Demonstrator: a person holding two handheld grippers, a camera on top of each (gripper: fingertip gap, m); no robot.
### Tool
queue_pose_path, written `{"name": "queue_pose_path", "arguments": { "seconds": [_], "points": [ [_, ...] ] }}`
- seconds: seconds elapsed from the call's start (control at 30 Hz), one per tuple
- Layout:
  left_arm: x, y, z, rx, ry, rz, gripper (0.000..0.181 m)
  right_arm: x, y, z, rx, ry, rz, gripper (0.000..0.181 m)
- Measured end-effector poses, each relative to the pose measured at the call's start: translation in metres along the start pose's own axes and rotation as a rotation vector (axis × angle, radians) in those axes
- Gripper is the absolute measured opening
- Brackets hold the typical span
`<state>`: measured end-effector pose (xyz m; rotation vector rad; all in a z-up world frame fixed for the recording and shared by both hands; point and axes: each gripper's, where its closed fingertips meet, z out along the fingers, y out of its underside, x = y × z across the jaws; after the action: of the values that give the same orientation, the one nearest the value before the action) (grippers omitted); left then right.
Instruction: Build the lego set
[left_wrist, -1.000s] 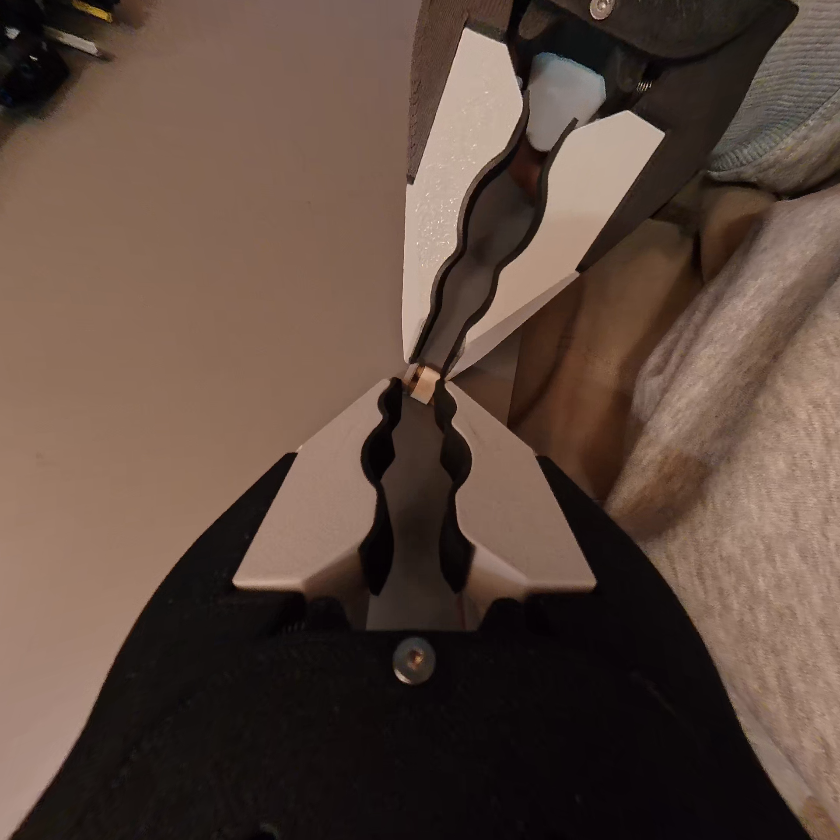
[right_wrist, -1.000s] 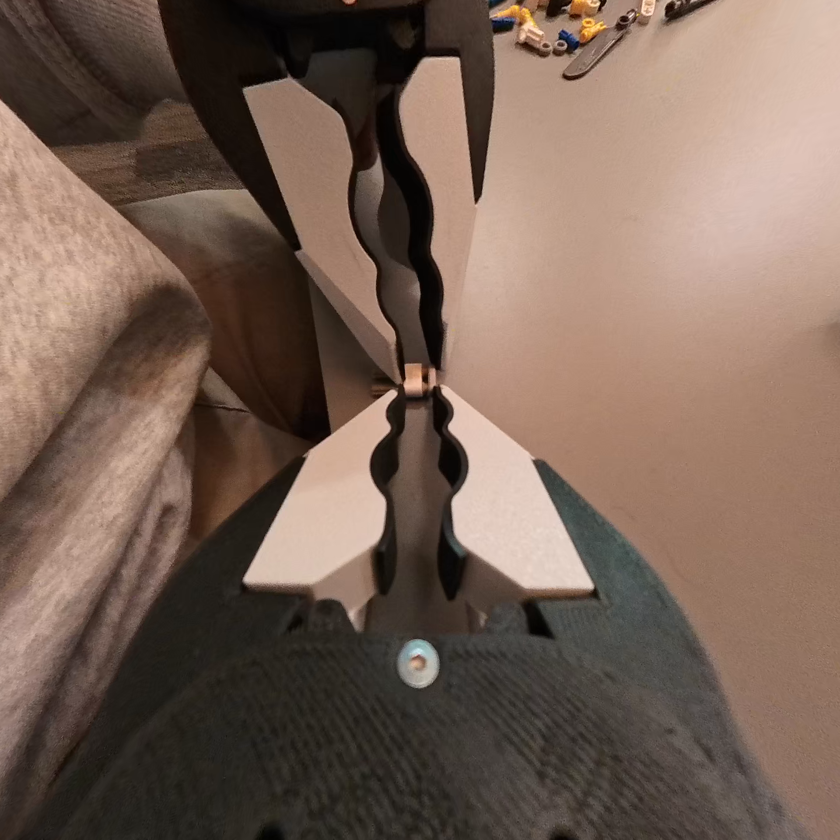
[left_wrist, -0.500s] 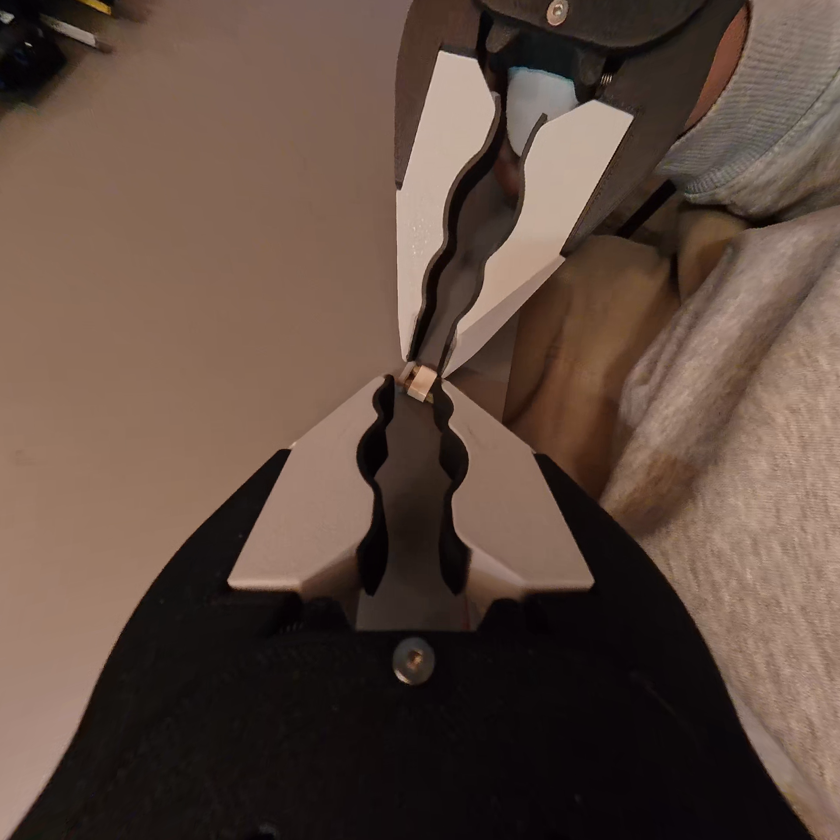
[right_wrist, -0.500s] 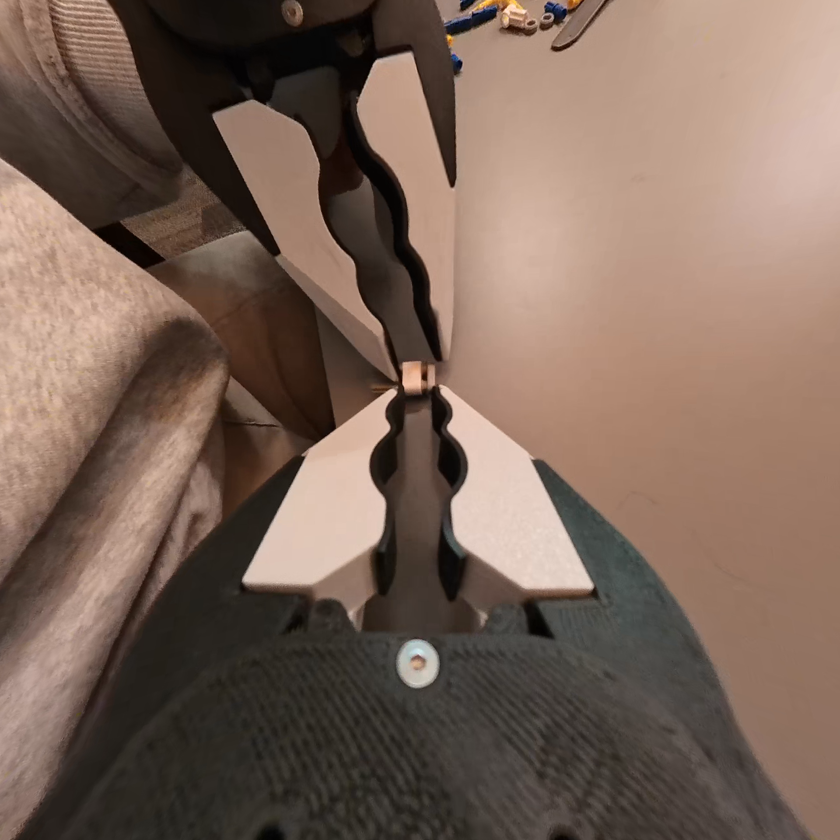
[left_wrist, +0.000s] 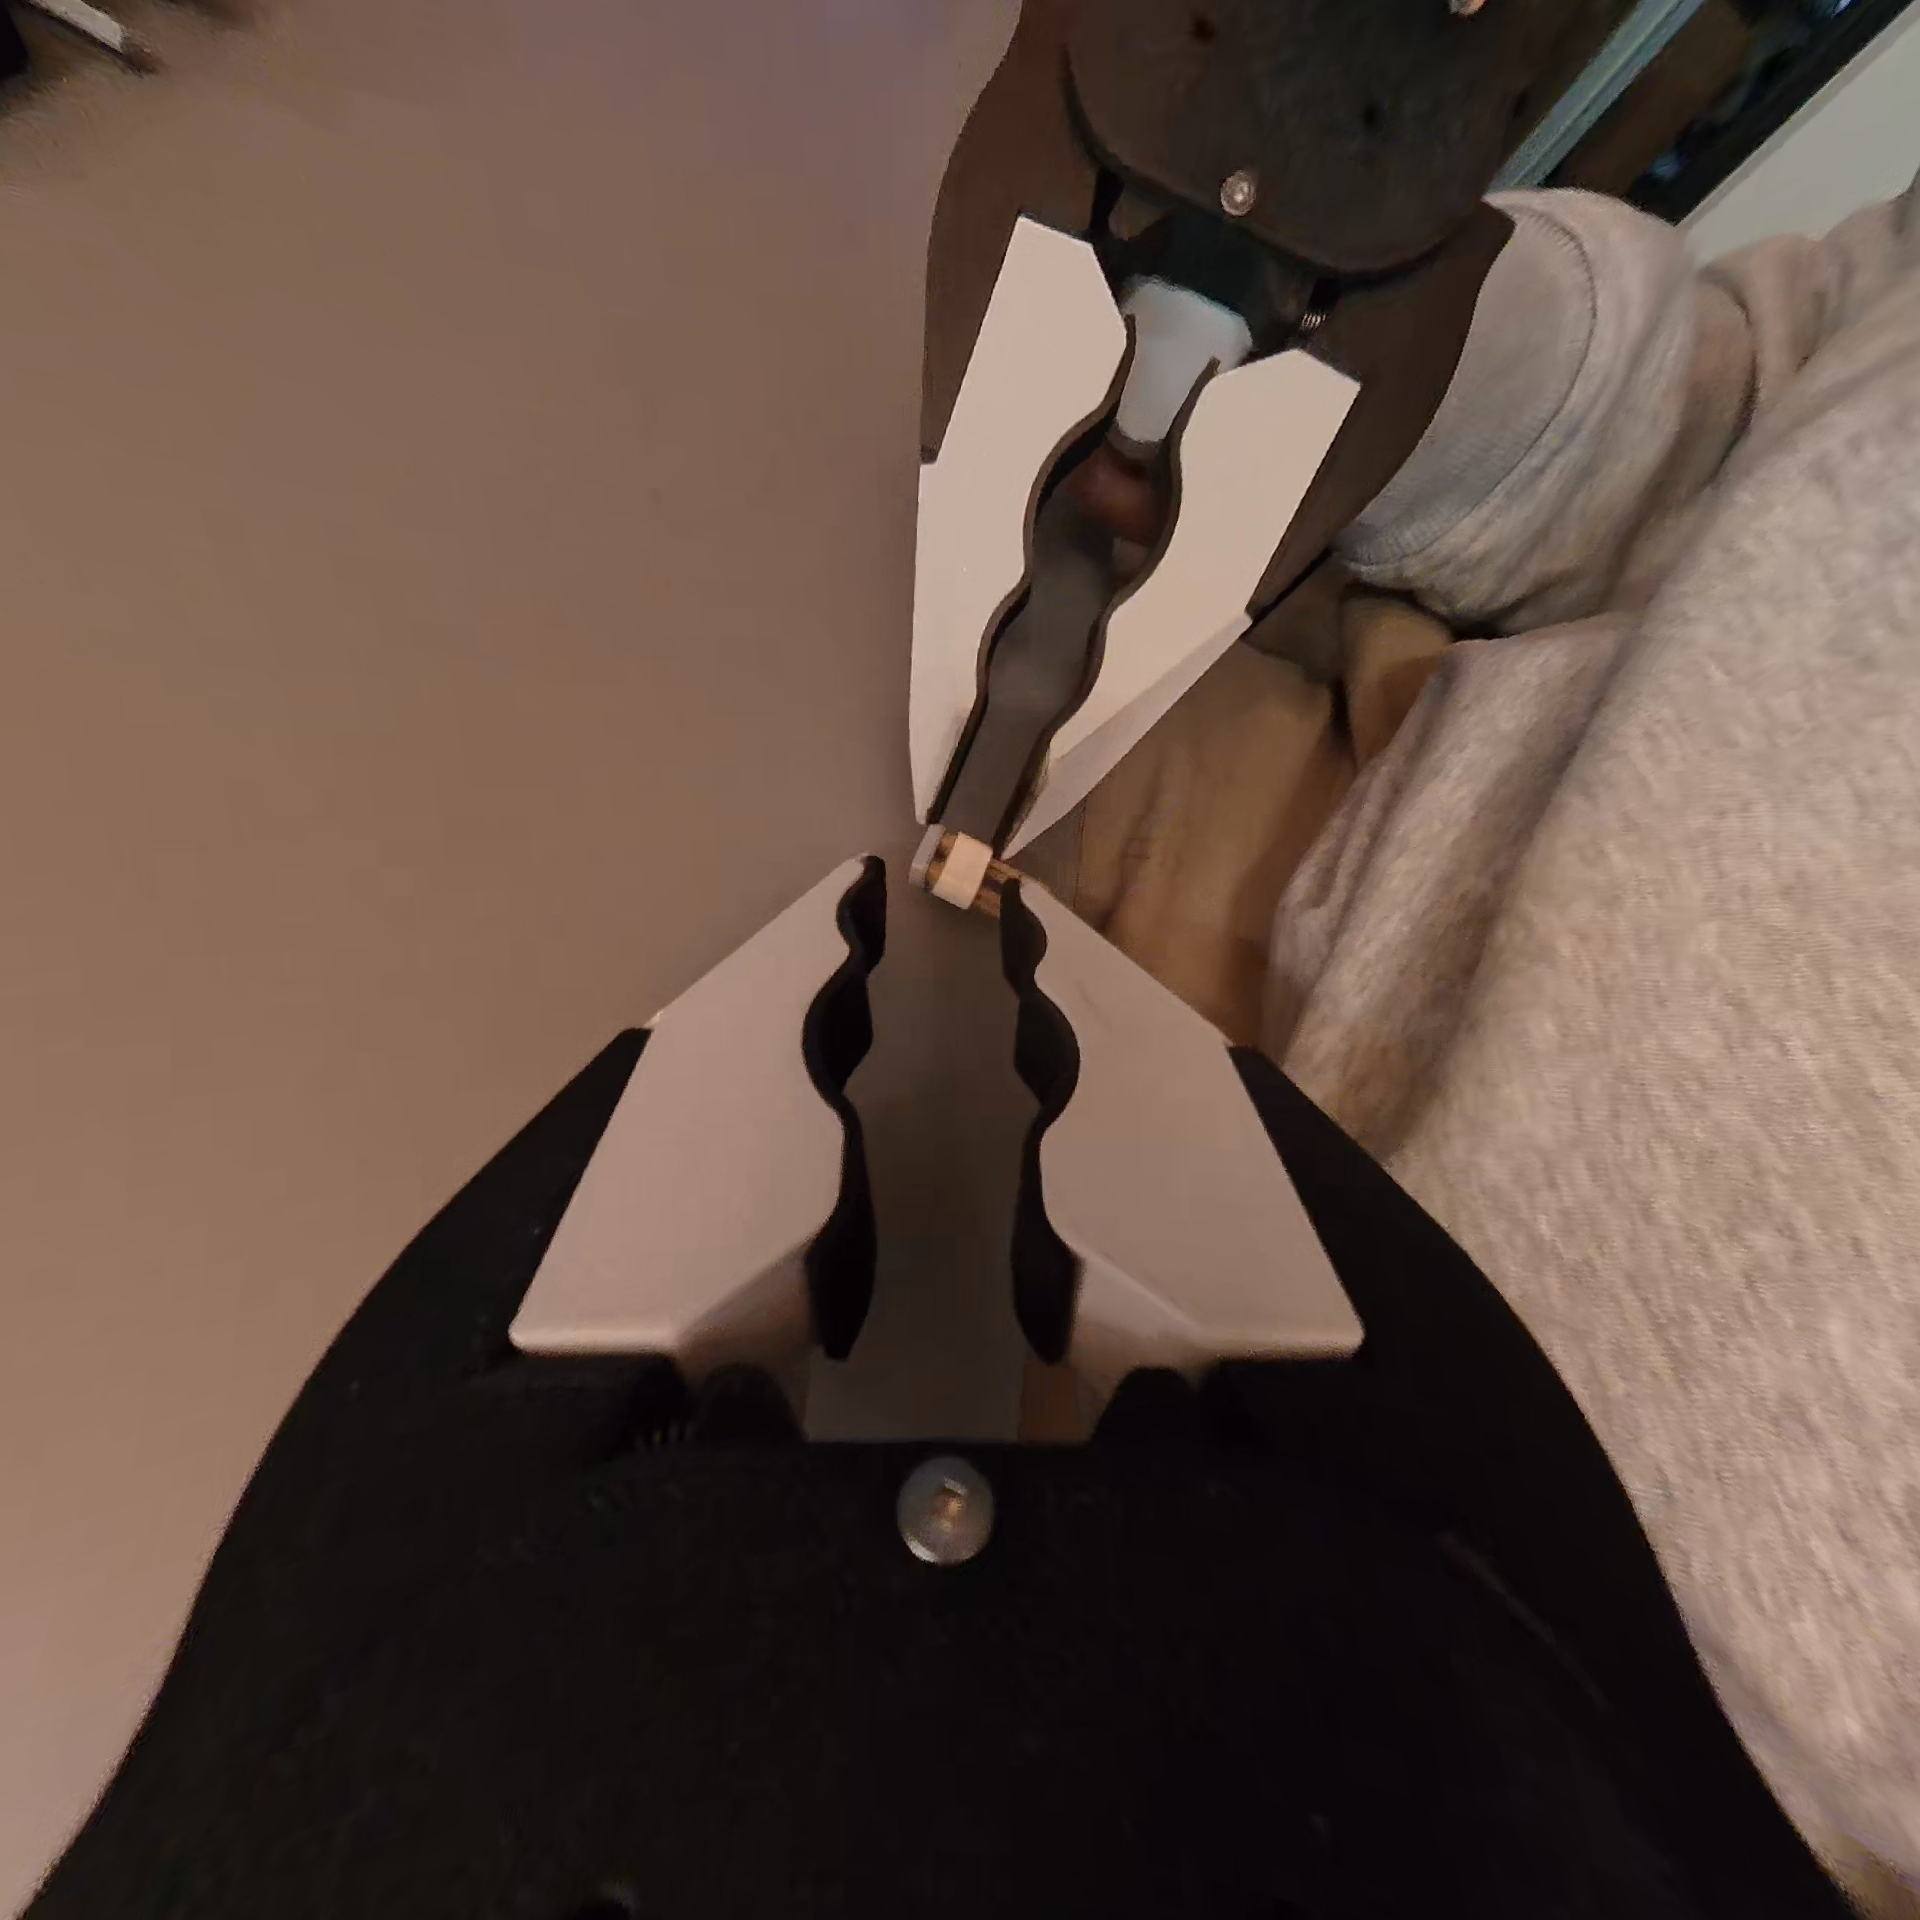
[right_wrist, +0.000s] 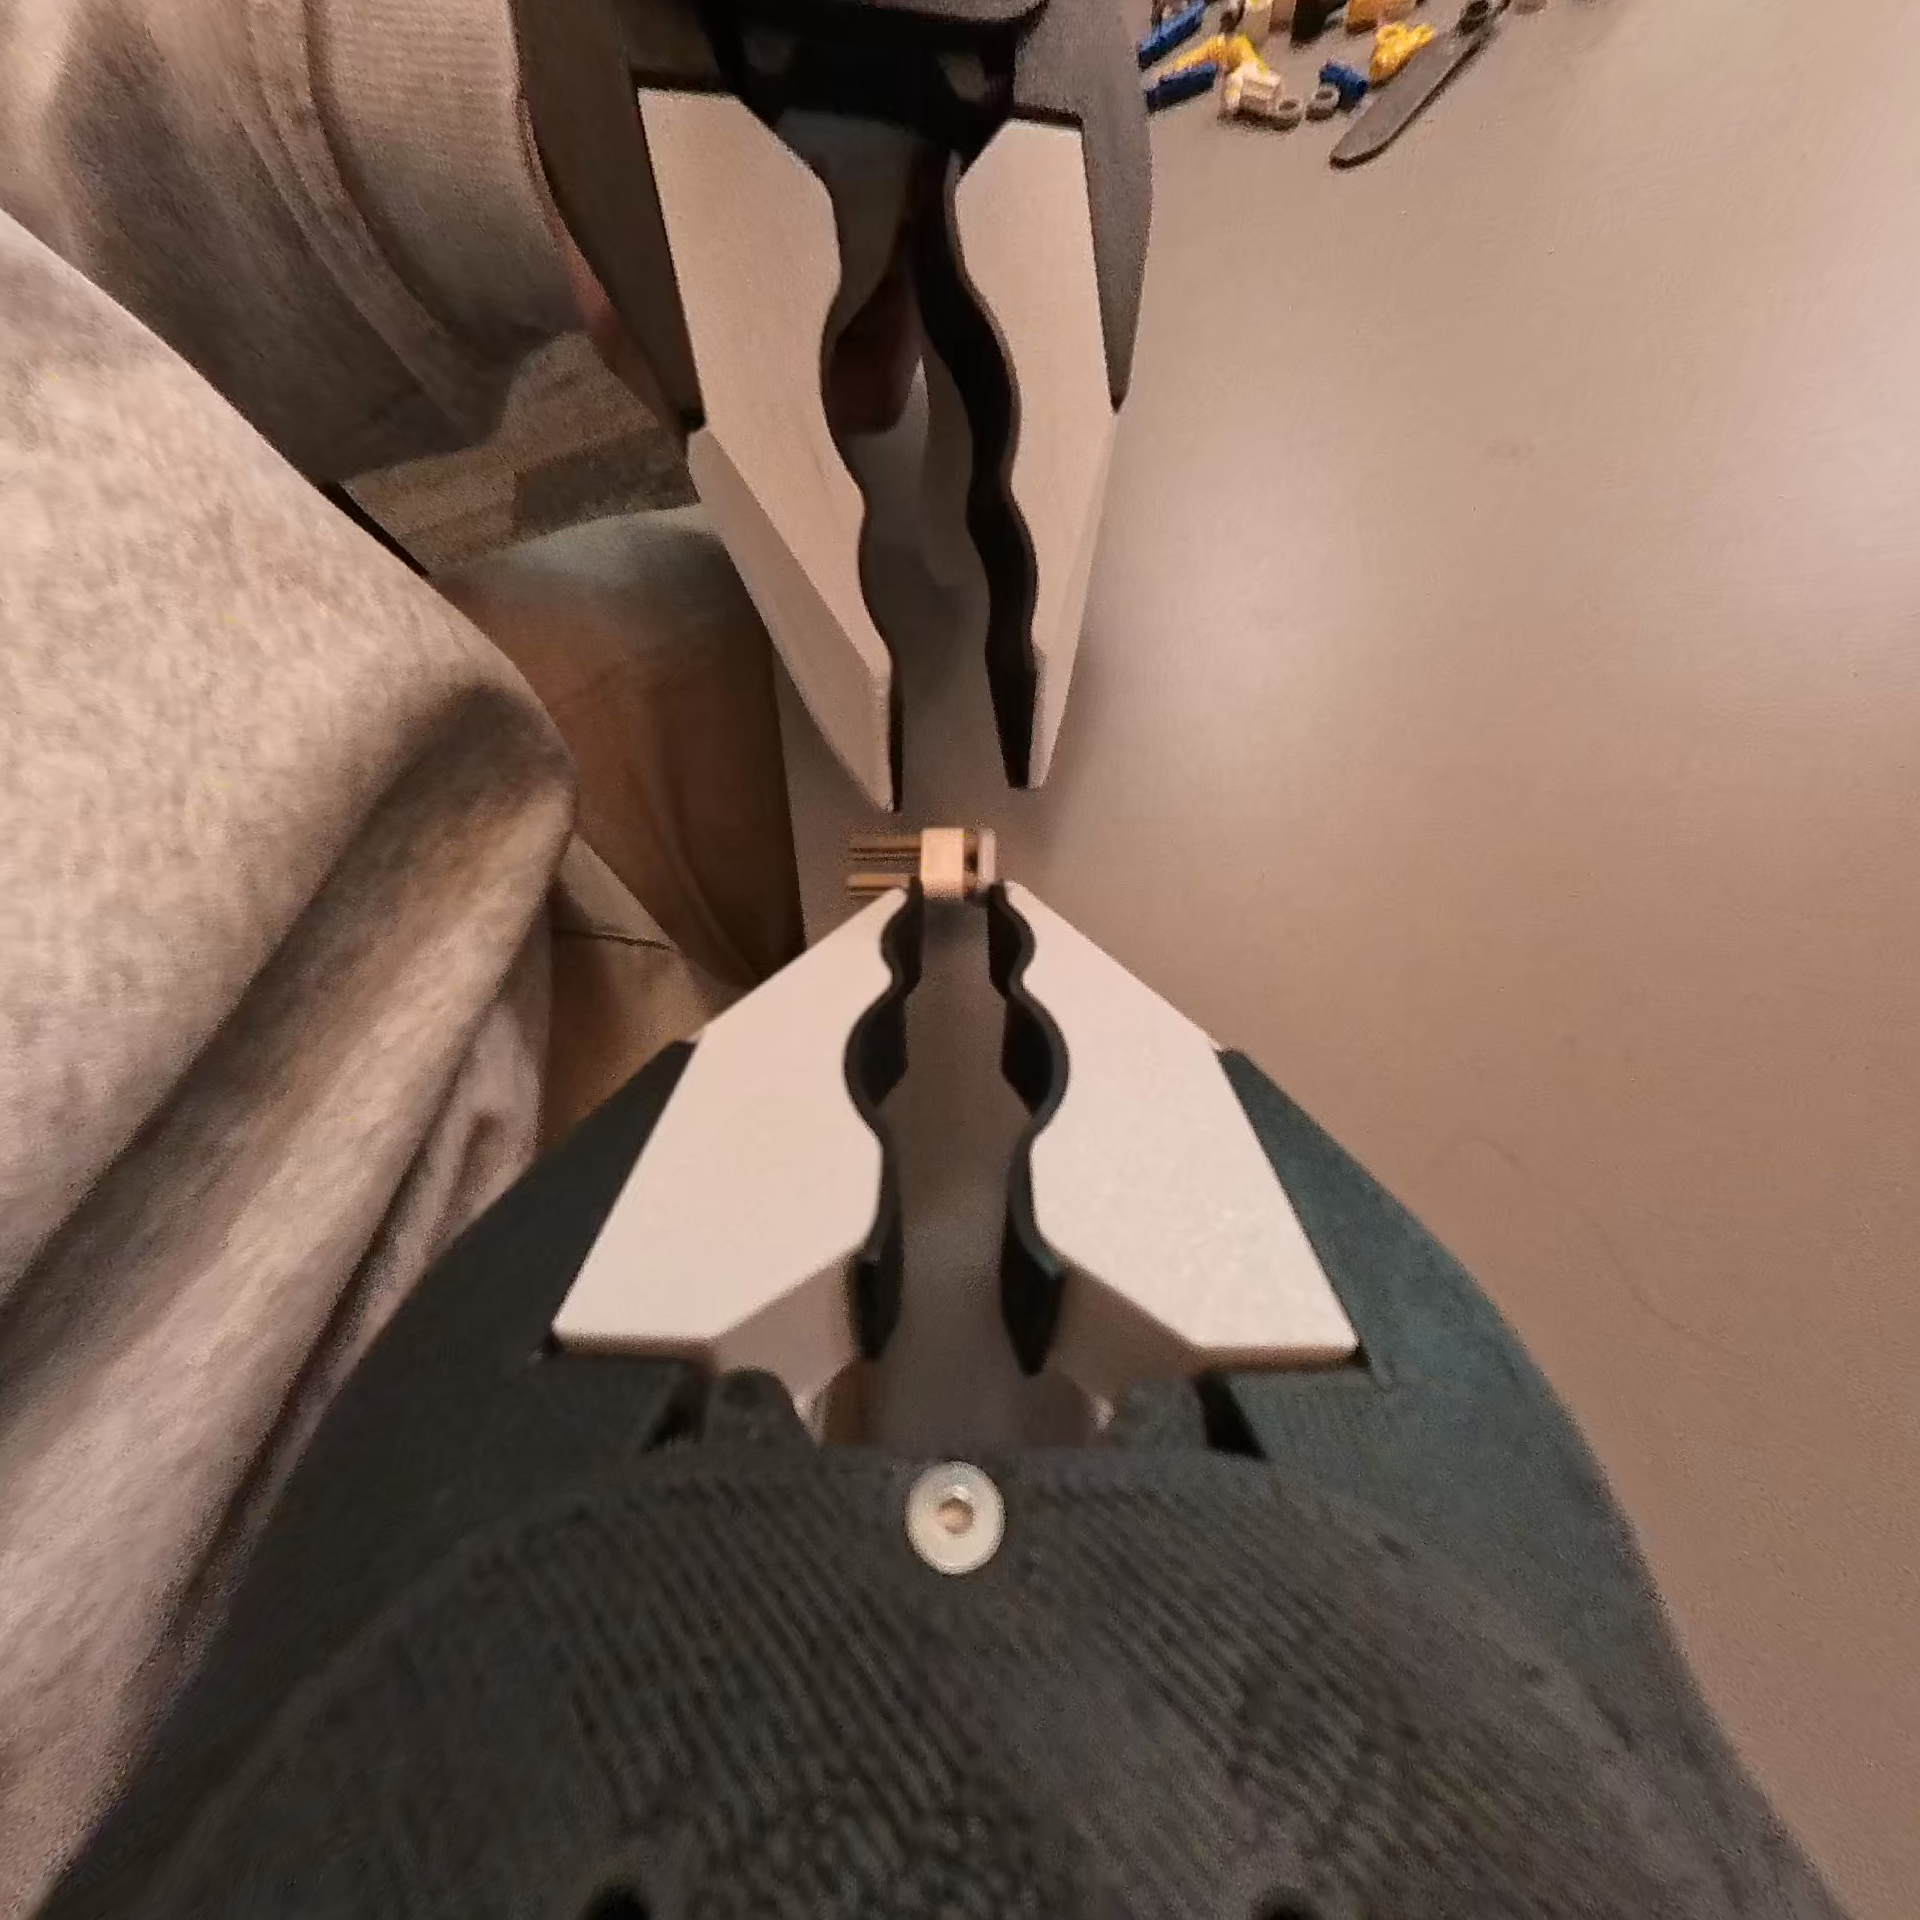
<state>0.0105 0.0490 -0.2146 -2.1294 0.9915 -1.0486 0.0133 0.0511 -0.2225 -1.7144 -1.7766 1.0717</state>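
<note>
**Small connector held by one gripper, released by the other**

The right gripper (right_wrist: 954, 902) is seen closed on a small beige lego connector (right_wrist: 954, 862), which is pinched at the very fingertips; a tan ribbed pin (right_wrist: 878, 864) is seen projecting from the connector toward 9 o'clock in the right wrist view. In the left wrist view the same gripper (left_wrist: 971, 831) is shown entering from 12 o'clock, its tips meeting on the connector (left_wrist: 958, 881).

The left gripper (left_wrist: 940, 883) is held with its fingers apart — the connector is seen just beyond the gap, close to the right-hand fingertip (left_wrist: 1013, 920), and no grip on it is made. In the right wrist view this gripper (right_wrist: 961, 795) is seen coming down from 12 o'clock, its two tips parted and standing just clear of the connector, with a narrow gap between them and the piece.

Both grippers are held tip to tip above a plain tan tabletop (right_wrist: 1507, 727). A grey sleeve and garment (left_wrist: 1610, 935) fill the 3 o'clock side of the left wrist view and the 9 o'clock side of the right wrist view (right_wrist: 208, 831). At about 1 o'clock in the right wrist view, well apart from the grippers, a scatter of loose lego pieces (right_wrist: 1247, 73) — blue, yellow and pale — is seen on the table, with a long dark flat part (right_wrist: 1403, 114) lying beside them.
</note>
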Motion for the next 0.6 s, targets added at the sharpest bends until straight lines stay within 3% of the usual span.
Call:
{"name": "queue_pose_path", "arguments": {
  "seconds": [0.03, 0.13, 0.6],
  "points": [
    [0.000, 0.003, 0.002, -0.024, -0.006, 0.009, 0.019, 0.001, 0.003, 0.001, -0.020, 0.011, -0.014, 0.011],
    [-0.002, 0.014, 0.011, -0.121, -0.050, 0.058, 0.019, 0.001, 0.007, 0.004, -0.051, 0.027, -0.064, 0.012],
    [-0.002, 0.009, 0.012, -0.131, -0.072, 0.240, 0.010, 0.001, 0.007, 0.004, -0.055, 0.019, -0.076, 0.011]
  ]
}}
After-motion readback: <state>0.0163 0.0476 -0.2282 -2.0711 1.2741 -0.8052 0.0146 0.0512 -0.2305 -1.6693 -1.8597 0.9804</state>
